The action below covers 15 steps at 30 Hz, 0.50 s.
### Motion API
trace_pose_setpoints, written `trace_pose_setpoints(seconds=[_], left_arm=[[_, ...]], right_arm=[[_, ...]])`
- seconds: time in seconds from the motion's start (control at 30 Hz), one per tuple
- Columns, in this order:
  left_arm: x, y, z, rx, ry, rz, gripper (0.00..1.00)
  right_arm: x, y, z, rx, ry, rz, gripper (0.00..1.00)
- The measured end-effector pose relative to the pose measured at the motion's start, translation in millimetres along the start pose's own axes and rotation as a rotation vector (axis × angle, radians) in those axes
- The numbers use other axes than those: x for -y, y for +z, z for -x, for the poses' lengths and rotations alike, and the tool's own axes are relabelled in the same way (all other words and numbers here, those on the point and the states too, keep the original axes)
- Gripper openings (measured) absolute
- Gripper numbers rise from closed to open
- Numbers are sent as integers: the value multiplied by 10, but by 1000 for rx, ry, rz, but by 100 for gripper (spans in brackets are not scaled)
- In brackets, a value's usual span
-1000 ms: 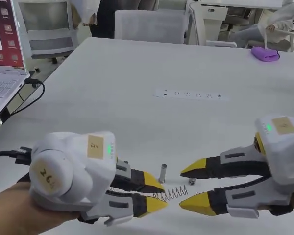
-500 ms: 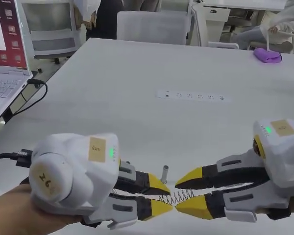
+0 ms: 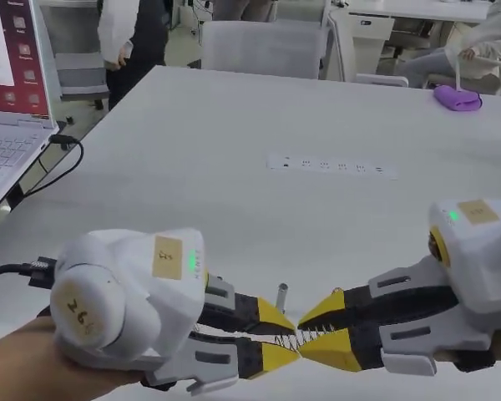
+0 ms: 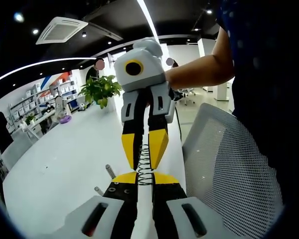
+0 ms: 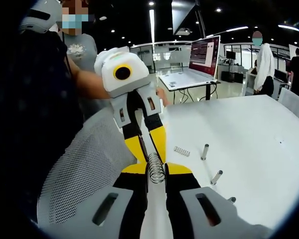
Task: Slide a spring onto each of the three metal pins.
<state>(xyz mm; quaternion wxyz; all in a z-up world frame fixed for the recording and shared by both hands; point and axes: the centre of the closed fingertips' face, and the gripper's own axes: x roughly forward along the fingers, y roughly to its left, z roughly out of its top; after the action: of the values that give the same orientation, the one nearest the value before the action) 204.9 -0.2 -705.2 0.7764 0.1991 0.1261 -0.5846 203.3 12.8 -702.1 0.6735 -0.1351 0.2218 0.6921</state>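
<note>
A thin coil spring [image 3: 301, 337] is held above the white table between both grippers, which meet tip to tip. My left gripper [image 3: 290, 341] comes in from the left, shut on one end of the spring [image 4: 145, 163]. From the right, my right gripper [image 3: 309, 338] is shut on the other end [image 5: 156, 168]. Just behind the jaws an upright metal pin [image 3: 281, 294] stands on the table. In the right gripper view a second spring [image 5: 182, 151] lies flat beside three pins [image 5: 205, 151], [image 5: 217, 177], [image 5: 231, 199]. Two pins [image 4: 109, 171], [image 4: 97, 190] appear in the left gripper view.
An open laptop [image 3: 4, 100] with a black cable [image 3: 54, 163] sits at the table's left edge. A white power strip [image 3: 330, 164] lies mid-table and a purple cloth [image 3: 457, 96] at the far right. Chairs and people are beyond the table's far edge.
The right gripper, wide open a second ago, has moved left and shut on the free end of the spring. The left gripper has kept its hold.
</note>
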Motion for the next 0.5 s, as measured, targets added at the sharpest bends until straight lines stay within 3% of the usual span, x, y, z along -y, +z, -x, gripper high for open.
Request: trace_pose_setpoints(seconds=[0.27, 0.5], left_arm=[[6, 7, -13, 8, 2, 5, 2], [-2, 6, -36, 15, 7, 8, 2]], right_arm=[[-10, -13, 6, -25, 12, -46, 9], [-4, -15, 9, -100, 33, -30, 9]])
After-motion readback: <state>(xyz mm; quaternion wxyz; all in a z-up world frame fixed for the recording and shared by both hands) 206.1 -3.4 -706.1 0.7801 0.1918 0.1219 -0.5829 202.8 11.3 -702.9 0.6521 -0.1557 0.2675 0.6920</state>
